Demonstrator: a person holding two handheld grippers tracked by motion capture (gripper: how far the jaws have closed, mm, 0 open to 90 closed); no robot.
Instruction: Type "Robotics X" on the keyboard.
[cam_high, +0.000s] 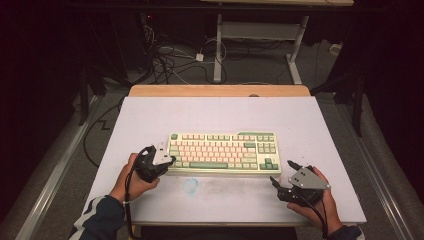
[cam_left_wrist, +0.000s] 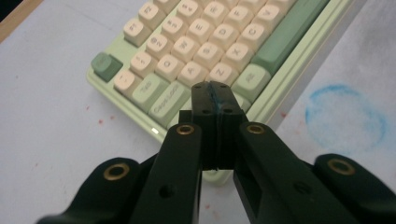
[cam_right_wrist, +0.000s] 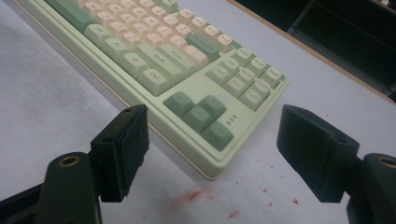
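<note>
Nearest to us, at the front of the white table, we hold our right gripper low over the bare surface, its jaws standing wide apart with nothing between them; in the right gripper view the near right corner of the keyboard, with its dark green arrow keys, lies just ahead of the gap, clear of both pads. Red specks dot the table beside that corner. A little further in, on the other side, our left gripper sits over the keyboard's near left corner, and its jaws are pressed together, empty. In the left gripper view the joined tips hang above the bottom row of keys near the Caps Lock key; whether they touch a key we cannot quite tell from this angle. A faint blue ring marks the table just in front of the keyboard. The keyboard itself, pale green and cream, lies flat across the middle of the table, square to its edges. Beyond it runs the table's wooden far edge, then cables on the dark floor.
</note>
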